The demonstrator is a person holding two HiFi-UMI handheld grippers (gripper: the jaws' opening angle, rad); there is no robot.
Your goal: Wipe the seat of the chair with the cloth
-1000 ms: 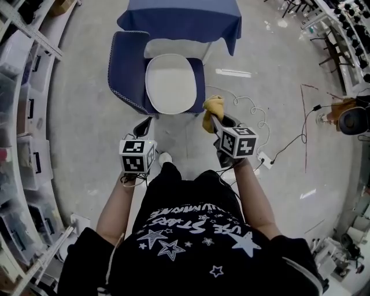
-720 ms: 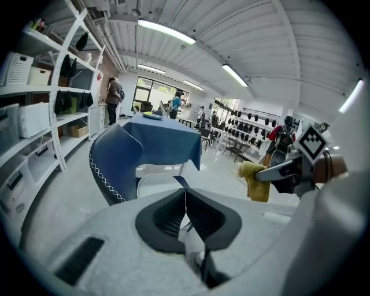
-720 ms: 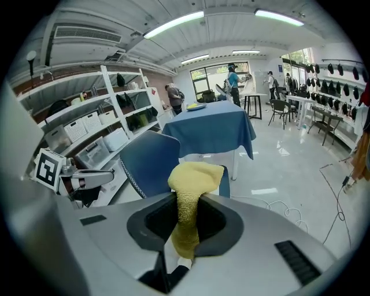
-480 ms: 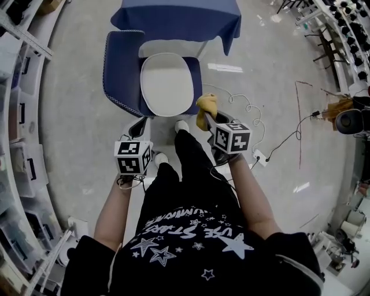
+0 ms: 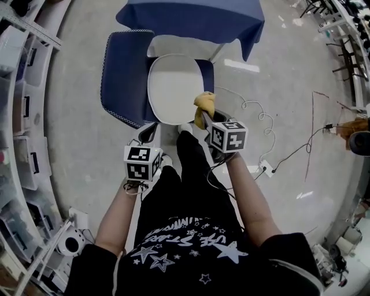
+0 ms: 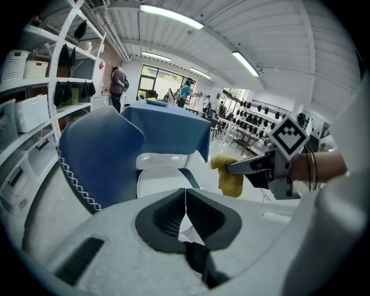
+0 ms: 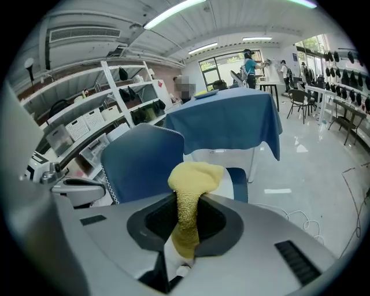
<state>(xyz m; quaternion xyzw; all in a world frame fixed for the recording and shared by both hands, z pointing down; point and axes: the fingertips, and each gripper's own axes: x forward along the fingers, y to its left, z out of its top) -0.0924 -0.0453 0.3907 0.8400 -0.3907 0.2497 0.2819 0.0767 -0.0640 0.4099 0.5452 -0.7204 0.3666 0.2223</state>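
Grey floor (image 5: 81,144); blue chair (image 5: 124,75), white seat (image 5: 173,87) | right gripper (image 5: 204,117) clamped on yellow cloth (image 5: 204,103) by seat edge | left gripper (image 5: 147,132) closed, empty

A grey floor (image 5: 75,144) is recorded. A chair (image 5: 124,81) is stood on it just before a blue-draped table (image 5: 191,17). A white cable (image 5: 254,113) is coiled right of the chair, near a socket strip (image 5: 267,169). Shelving (image 5: 23,115) is set along the floor's left edge.

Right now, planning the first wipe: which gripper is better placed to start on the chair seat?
Right. The right gripper is shut on the yellow cloth, at the near edge of the white seat. The left gripper is shut on nothing and sits farther back.
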